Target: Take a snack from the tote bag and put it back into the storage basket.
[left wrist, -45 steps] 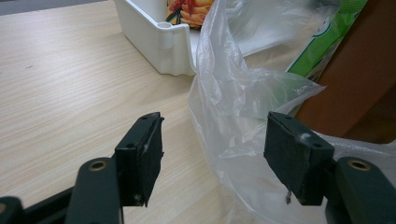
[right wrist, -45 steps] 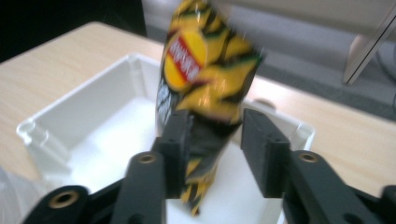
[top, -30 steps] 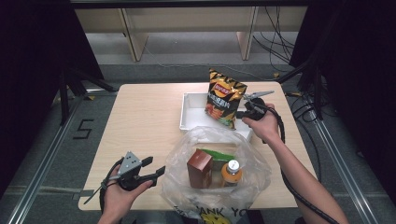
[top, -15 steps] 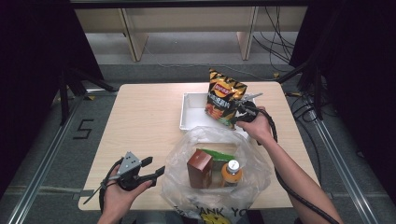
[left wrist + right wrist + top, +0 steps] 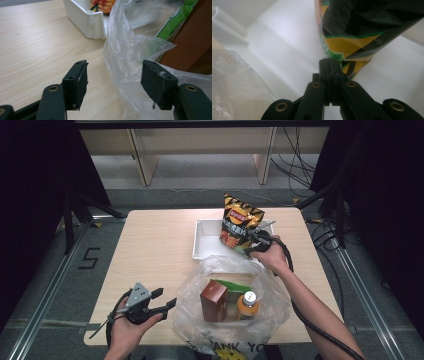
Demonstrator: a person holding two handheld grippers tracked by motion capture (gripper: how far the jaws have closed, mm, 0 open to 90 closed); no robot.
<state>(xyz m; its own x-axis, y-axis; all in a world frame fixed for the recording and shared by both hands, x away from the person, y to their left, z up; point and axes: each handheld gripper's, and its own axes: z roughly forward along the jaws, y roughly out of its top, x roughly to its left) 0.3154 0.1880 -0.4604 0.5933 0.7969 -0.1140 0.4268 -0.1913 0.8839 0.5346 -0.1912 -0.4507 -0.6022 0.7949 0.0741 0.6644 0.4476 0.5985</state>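
Even overhead light on table (image 5: 155, 245), dark surroundings; right gripper view blurred close up, overexposed.

Left gripper (image 5: 167, 303) jaws apart; right gripper (image 5: 248, 240) jaws clamped together.

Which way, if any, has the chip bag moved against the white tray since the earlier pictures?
Cannot tell of any real shift: the chip bag stands upright over the white tray as before, pinched by the right gripper.

On my counter (image 5: 150, 250), a brown carton (image 5: 213, 300) and an orange-capped bottle (image 5: 247, 305) stand inside the clear bag (image 5: 272, 285) at six o'clock.
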